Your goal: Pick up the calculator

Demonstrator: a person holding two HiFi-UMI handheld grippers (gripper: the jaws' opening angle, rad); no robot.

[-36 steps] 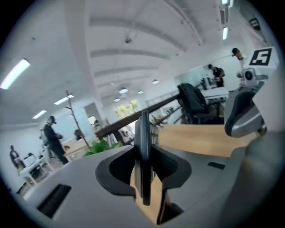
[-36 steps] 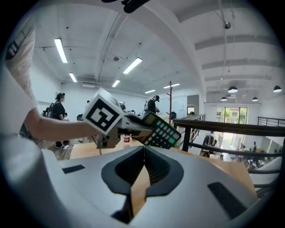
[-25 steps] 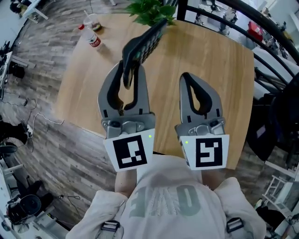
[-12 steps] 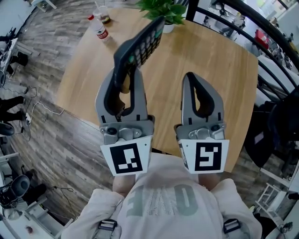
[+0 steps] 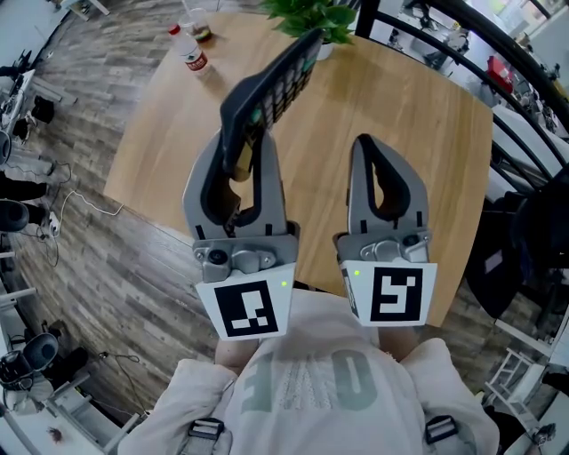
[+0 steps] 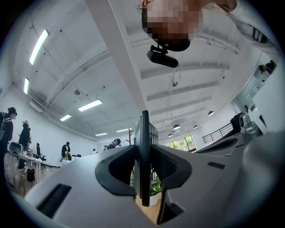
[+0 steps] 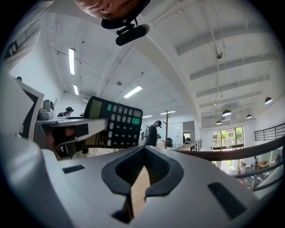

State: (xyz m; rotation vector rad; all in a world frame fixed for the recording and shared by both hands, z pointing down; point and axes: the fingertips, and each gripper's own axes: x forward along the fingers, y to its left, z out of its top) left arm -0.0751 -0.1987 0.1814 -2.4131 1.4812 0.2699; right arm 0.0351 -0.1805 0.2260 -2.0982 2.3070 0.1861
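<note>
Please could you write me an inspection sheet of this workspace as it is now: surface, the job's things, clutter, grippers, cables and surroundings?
Surface: light wooden table with a rounded edge.
Job's things: calculator, off the table, tilted, clamped by its lower end.
Clutter: potted plant, bottle and cup at the table's far edge.
Grippers: left gripper shut on the calculator; right gripper shut, nothing in it.
Cables: white cable on the floor left of the table.
Surroundings: plank floor; black railing at right; people standing far off.
</note>
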